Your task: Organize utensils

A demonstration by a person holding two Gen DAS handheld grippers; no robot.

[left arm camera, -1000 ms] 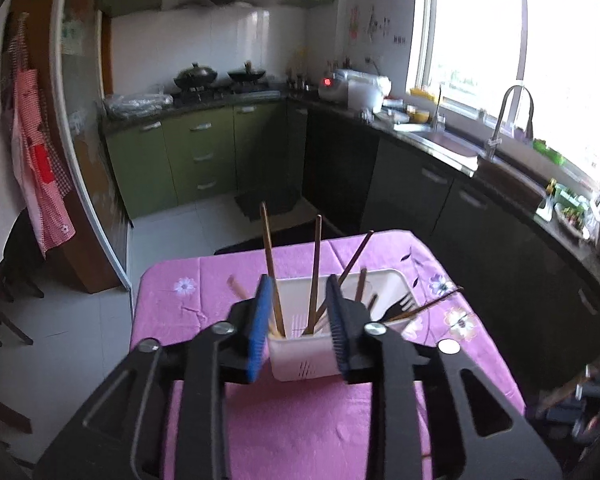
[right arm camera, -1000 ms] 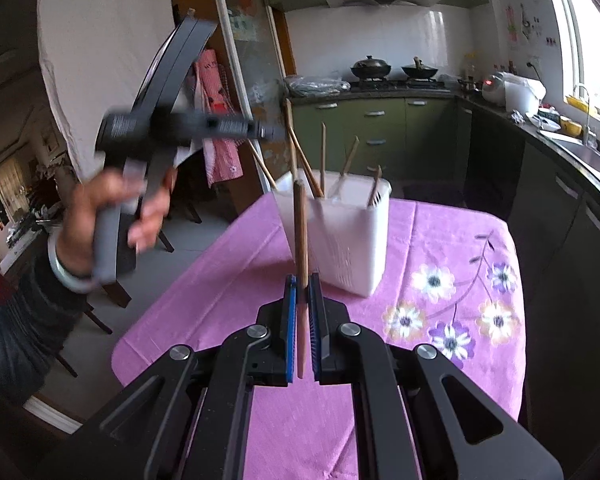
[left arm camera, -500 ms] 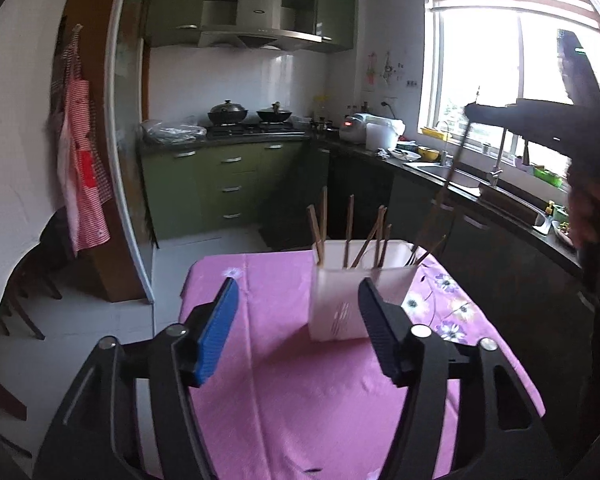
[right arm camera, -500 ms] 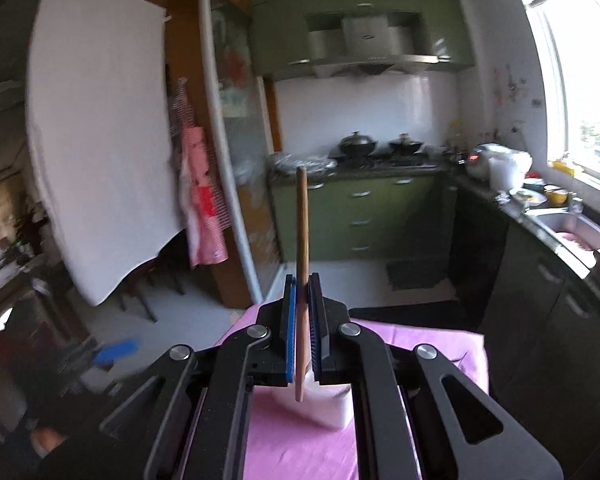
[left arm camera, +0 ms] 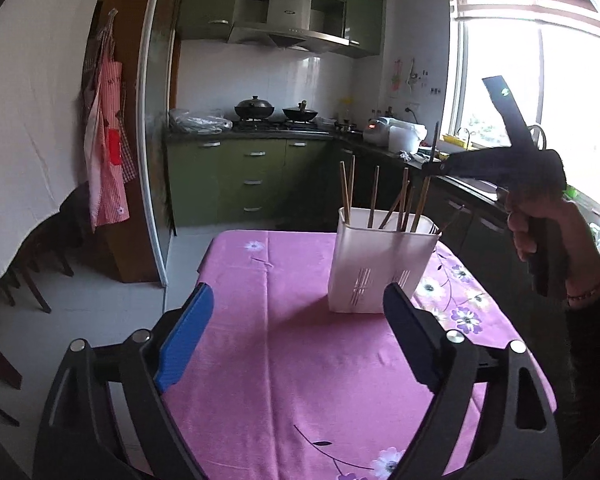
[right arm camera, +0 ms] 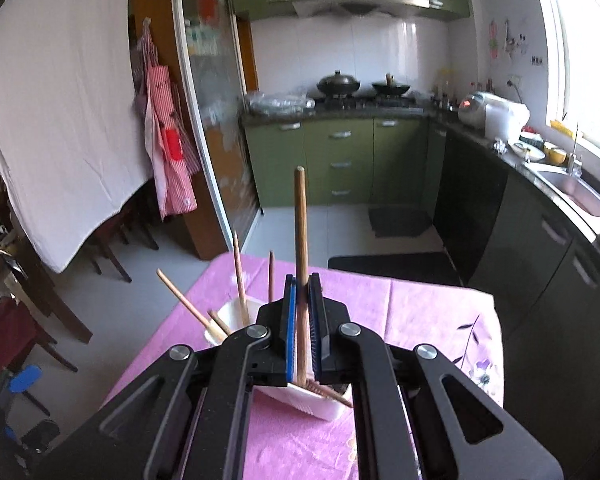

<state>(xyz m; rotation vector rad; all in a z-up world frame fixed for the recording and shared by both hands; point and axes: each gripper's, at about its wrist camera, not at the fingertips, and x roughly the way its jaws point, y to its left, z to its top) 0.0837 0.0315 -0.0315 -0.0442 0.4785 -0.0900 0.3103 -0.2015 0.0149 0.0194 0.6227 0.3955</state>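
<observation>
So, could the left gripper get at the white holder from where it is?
Probably yes: the left gripper is open and empty, and only bare pink tablecloth lies between it and the white holder.

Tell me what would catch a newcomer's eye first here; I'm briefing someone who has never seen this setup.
Probably the right gripper, shut on a single upright wooden chopstick just above the white utensil holder. That holder stands on the pink flowered tablecloth, bristling with more chopsticks. The left gripper hangs empty short of it, its jaws having just opened wide.
</observation>
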